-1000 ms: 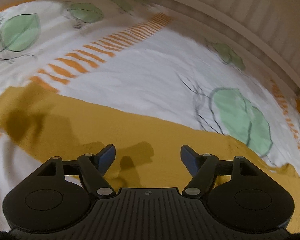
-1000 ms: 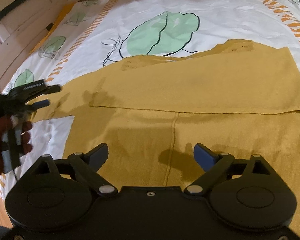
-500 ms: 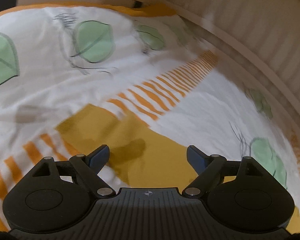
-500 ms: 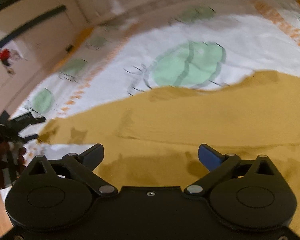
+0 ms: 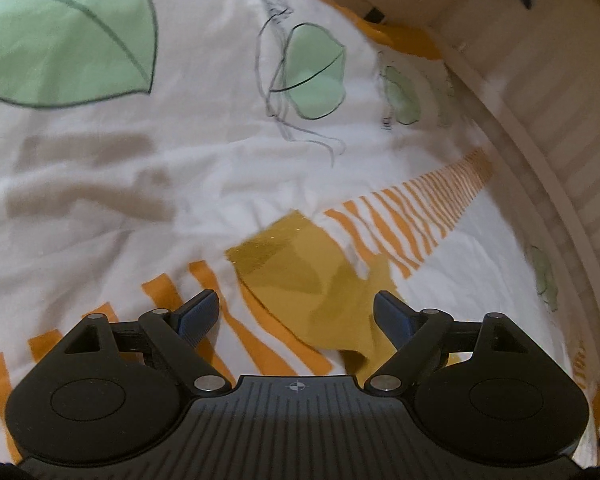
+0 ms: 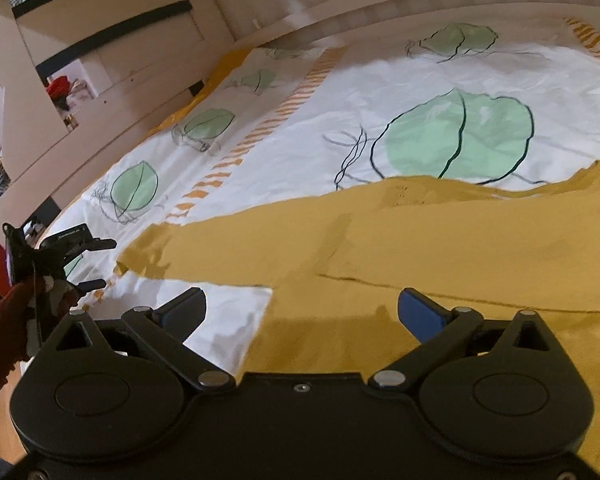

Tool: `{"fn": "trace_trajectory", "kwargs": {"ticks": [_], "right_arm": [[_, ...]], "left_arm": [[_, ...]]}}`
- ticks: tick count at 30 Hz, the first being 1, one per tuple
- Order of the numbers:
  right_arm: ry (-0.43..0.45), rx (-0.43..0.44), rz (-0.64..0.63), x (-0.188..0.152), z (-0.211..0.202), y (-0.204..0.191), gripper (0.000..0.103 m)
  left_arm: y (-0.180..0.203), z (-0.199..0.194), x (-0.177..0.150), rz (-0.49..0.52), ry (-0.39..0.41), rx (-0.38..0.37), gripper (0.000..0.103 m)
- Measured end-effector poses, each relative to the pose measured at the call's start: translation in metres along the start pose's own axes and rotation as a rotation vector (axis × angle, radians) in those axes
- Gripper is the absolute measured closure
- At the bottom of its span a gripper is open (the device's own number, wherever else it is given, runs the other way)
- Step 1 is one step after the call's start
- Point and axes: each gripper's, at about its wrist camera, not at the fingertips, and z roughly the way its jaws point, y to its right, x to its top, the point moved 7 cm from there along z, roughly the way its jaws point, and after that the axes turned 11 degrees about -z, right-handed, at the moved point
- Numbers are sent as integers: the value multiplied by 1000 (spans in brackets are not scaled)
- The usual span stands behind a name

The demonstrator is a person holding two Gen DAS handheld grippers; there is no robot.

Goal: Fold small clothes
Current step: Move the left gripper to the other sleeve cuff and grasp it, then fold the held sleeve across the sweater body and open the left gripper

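A mustard-yellow knit top (image 6: 420,232) lies flat on the bed, its upper part folded over along a crease. One long sleeve (image 6: 204,244) stretches out to the left. In the left wrist view the cuff end of that sleeve (image 5: 300,276) lies just ahead, and my left gripper (image 5: 296,304) hangs open above it with nothing gripped. The right wrist view shows that same left gripper (image 6: 104,263) at the sleeve's far end, held by a hand. My right gripper (image 6: 302,300) stands wide open over the corner where sleeve meets body, holding nothing.
The bed cover (image 5: 180,168) is white with green leaves and orange stripes. A pale slatted bed rail (image 5: 540,160) runs along the far side. Shelving (image 6: 100,40) stands beyond the bed's left end. A hand in a dark red sleeve (image 6: 4,320) holds the left gripper.
My left gripper slid along the sleeve to its cuff end, rolled, and its jaws spread a little wider. My right gripper swung left from the body toward the underarm corner.
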Motion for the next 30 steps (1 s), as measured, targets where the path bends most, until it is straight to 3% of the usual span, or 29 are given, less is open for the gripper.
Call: {"fn": "trace_trajectory", "kwargs": {"ticks": [4, 11, 12, 13, 14, 15, 17, 21, 25, 30], "right_arm": [[-20, 8, 0, -6, 4, -2, 0], [-47, -4, 0, -11, 7, 2, 1], [-48, -6, 4, -11, 7, 3, 1], [-49, -7, 10, -11, 7, 4, 0], [-50, -9, 16, -10, 7, 6, 1], [-51, -11, 23, -10, 7, 8, 1], [-55, -20, 36, -10, 6, 11, 0], [-61, -42, 68, -10, 2, 20, 1], [-57, -67, 105, -8, -5, 30, 1], [-53, -100, 134, -4, -17, 44, 0]], "left_arm": [[-2, 12, 3, -25, 2, -25, 19], [13, 35, 2, 54, 1, -14, 24], [13, 35, 2, 52, 5, -5, 39], [13, 34, 2, 52, 10, -4, 73], [12, 34, 3, 42, 10, -7, 93], [9, 34, 3, 19, 9, -6, 97], [9, 29, 4, -2, 29, -19, 97], [39, 9, 6, 68, 101, -40, 97], [96, -20, -6, 182, 165, -109, 97], [180, -46, -58, 326, 168, -240, 97]]}}
